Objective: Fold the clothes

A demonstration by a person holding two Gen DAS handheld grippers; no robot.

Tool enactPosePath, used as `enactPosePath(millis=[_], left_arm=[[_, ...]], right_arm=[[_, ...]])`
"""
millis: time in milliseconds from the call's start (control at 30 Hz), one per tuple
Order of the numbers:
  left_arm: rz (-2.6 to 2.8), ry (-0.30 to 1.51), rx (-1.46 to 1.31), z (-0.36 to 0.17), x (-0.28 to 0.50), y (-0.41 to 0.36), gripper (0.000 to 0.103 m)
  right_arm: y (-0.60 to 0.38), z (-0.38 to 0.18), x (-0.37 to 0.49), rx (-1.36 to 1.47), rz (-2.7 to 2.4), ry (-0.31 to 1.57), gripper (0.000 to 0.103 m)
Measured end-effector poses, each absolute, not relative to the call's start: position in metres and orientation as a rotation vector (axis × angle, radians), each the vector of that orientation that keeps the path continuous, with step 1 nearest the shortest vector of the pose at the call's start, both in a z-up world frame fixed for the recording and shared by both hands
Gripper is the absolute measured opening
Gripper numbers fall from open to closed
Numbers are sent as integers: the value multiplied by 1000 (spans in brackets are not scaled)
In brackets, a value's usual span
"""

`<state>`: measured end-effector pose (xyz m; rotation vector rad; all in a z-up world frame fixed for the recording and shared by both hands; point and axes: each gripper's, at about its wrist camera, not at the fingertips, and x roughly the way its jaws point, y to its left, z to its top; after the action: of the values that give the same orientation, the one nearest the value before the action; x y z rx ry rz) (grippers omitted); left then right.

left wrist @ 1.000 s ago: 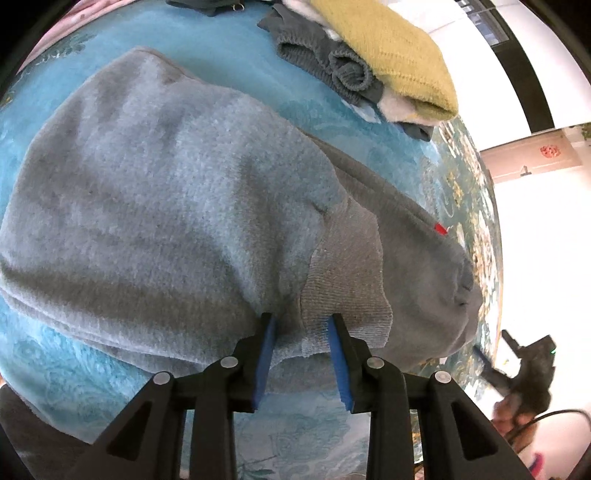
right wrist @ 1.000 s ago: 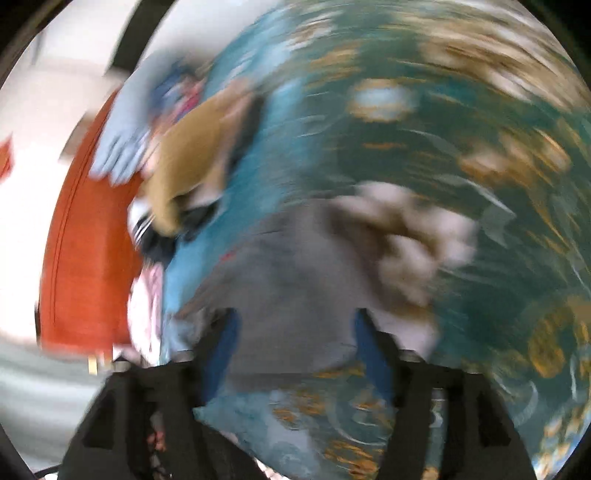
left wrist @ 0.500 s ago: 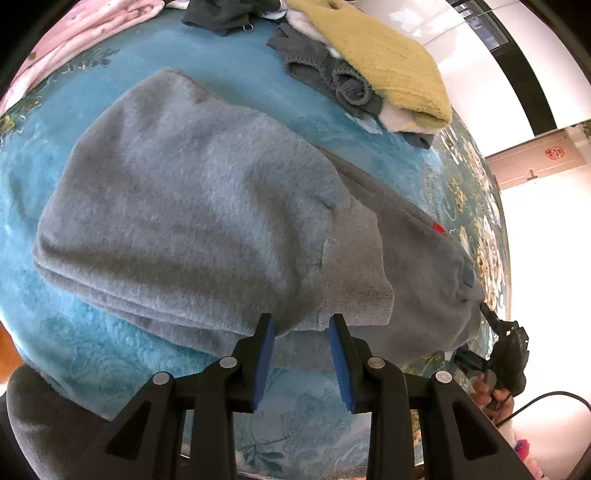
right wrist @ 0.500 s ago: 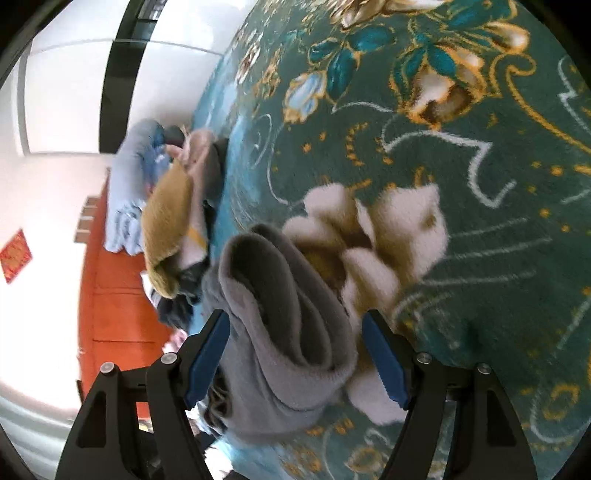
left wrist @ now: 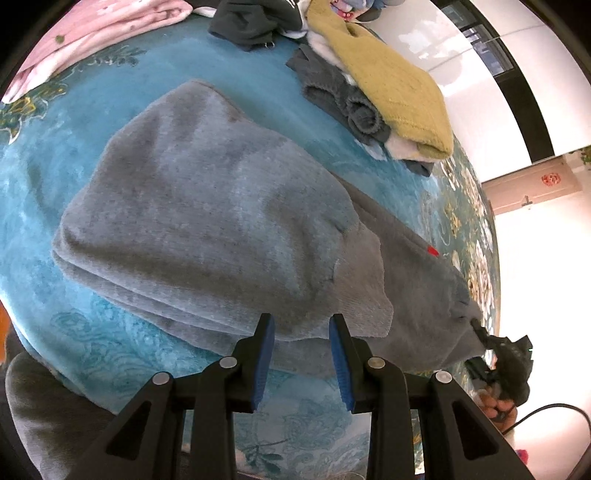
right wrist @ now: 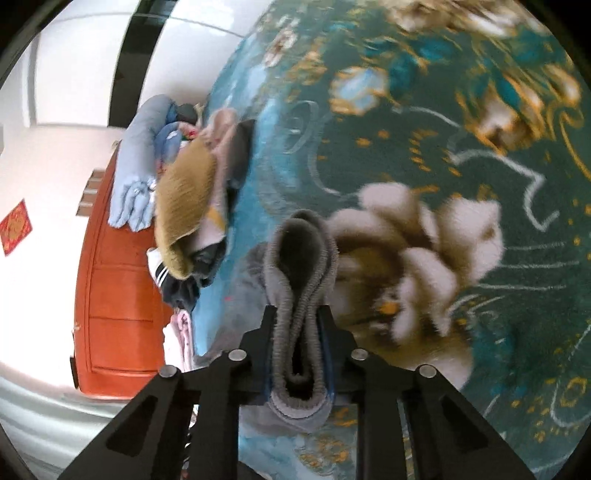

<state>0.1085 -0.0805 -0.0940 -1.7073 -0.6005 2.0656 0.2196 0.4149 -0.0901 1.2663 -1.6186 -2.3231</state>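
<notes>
A grey fleece garment (left wrist: 207,221) lies folded over on the teal patterned blanket (left wrist: 122,92), its ribbed cuff (left wrist: 364,291) on top near the middle. My left gripper (left wrist: 301,325) hovers open just in front of the garment's near edge, nothing between its blue pads. In the right wrist view my right gripper (right wrist: 297,317) is shut on the garment's bunched ribbed end (right wrist: 301,266), which stands up in a loop between the fingers. The right gripper (left wrist: 498,354) also shows at the garment's far right end in the left wrist view.
A stack of folded clothes topped by a mustard-yellow knit (left wrist: 391,77) sits at the back, with dark garments (left wrist: 255,22) and a pink cloth (left wrist: 96,26) beside it. An orange-red wooden cabinet (right wrist: 110,280) stands past the bed. The floral blanket (right wrist: 461,184) spreads to the right.
My right gripper has closed on the garment's ribbed end; half a second ago it stood open around it. The left gripper has drawn back from the garment's edge, still open.
</notes>
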Motion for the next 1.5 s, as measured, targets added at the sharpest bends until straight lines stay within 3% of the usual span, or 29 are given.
enactPosePath(millis=[233,467,700,900,967,1033,1233,1500], left_arm=[[2095,-635,-1663,-82,102,-100,34],[2136,-793,-1604,-65,94,-145,34],[2177,-939,-1599,-68,93,-191,34],[2168,-998,-1646,-85,98,-206,35],[2155,-1014,-1656,-90,98,-208,35],[2139,-1020,-1661,-93,97,-208,36],[2086,-1015,-1682,-101,94,-207,41],[1992,-1082,-1653,-113,91,-214,54]], right_arm=[[354,-11,178,1181,-2302,-1373,18],[225,43,111,1174,-2137,-1082,18],[87,3,52,1407,-2017,-878,18],[24,-35,42,1601,-2006,-730,19],[15,-36,42,1616,-2009,-673,26],[10,-32,42,1609,-1985,-652,34],[31,-11,53,1496,-1978,-686,43],[125,-10,62,1512,-2110,-891,46]])
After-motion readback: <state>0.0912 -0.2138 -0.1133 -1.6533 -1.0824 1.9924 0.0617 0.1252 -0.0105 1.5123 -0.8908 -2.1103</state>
